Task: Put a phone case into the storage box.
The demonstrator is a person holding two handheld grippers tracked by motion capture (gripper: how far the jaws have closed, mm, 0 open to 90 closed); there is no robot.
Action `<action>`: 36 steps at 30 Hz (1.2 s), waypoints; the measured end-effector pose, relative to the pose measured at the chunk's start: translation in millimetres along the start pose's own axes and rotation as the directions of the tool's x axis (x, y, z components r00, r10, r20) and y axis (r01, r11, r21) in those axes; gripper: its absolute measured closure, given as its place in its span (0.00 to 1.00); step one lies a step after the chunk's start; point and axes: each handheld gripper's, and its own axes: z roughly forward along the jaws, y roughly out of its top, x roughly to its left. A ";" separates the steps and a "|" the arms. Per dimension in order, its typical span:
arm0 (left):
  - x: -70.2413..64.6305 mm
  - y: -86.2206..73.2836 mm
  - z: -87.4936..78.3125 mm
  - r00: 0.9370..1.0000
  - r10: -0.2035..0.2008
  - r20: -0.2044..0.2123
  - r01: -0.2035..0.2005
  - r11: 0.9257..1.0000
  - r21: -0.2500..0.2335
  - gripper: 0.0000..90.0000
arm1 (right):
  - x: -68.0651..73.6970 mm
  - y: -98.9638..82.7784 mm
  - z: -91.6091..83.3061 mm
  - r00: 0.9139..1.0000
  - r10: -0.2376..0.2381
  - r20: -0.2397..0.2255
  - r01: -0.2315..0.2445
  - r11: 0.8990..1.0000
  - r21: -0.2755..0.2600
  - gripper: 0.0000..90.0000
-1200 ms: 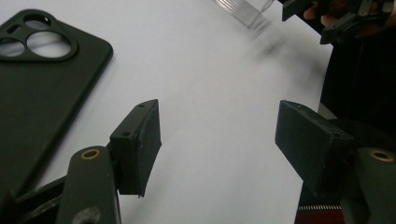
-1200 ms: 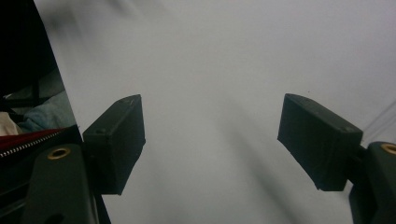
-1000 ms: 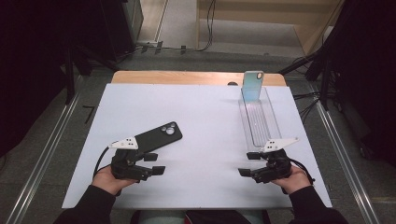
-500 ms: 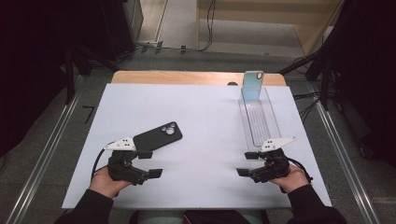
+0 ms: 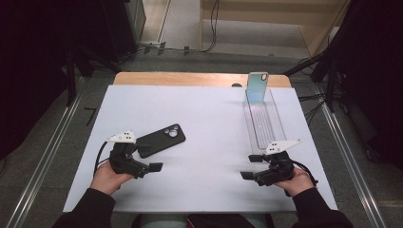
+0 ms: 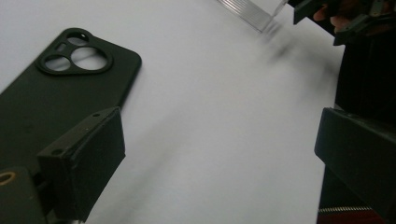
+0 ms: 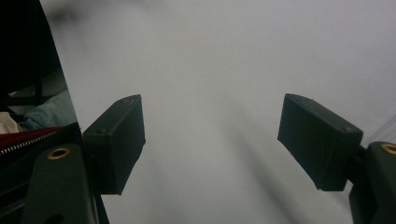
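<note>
Two grippers rest low on the white bench (image 5: 214, 123). Left gripper (image 5: 145, 161), jaws just spread wide and empty, sits beside the black phone case (image 5: 160, 140); right gripper (image 5: 251, 167) idles, spread. Judged next: regrasp the case squarely.

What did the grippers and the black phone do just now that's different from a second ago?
The left hand-held gripper has just been opening its jaws and drew back a little toward the person; nothing sits between them now. The black phone lies flat on the white table, let go, beside the jaws. The right hand-held gripper stayed put and open, and the clear tray with the bluish phone leaning at its far end did not move.
</note>
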 end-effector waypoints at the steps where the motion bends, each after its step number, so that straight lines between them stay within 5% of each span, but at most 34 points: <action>1: 1.0 1.5 0.4 1.000 0.009 -0.009 -0.009 1.000 0.007 0.05 | -0.1 -0.1 0.0 1.000 0.000 0.000 0.000 1.000 0.000 0.24; 20: 31.6 35.9 6.7 0.998 0.055 0.005 -0.055 0.998 -0.006 0.08 | -0.2 -1.0 -0.6 1.000 0.002 0.002 -0.002 1.000 -0.005 0.24; 24: 39.1 43.0 9.6 0.998 0.059 -0.006 -0.059 0.998 -0.001 0.08 | -0.3 -1.0 -0.8 1.000 0.003 0.003 -0.003 1.000 -0.005 0.24; 29: 49.1 49.0 14.4 0.993 0.091 -0.069 -0.091 0.996 0.007 0.15 | -0.4 -1.0 -1.0 1.000 0.001 0.001 -0.001 1.000 -0.005 0.24; 36: 61.8 57.0 21.5 0.990 0.110 -0.087 -0.110 0.994 0.006 0.16 | -0.7 -0.9 -0.6 1.000 0.003 0.001 -0.003 1.000 -0.005 0.24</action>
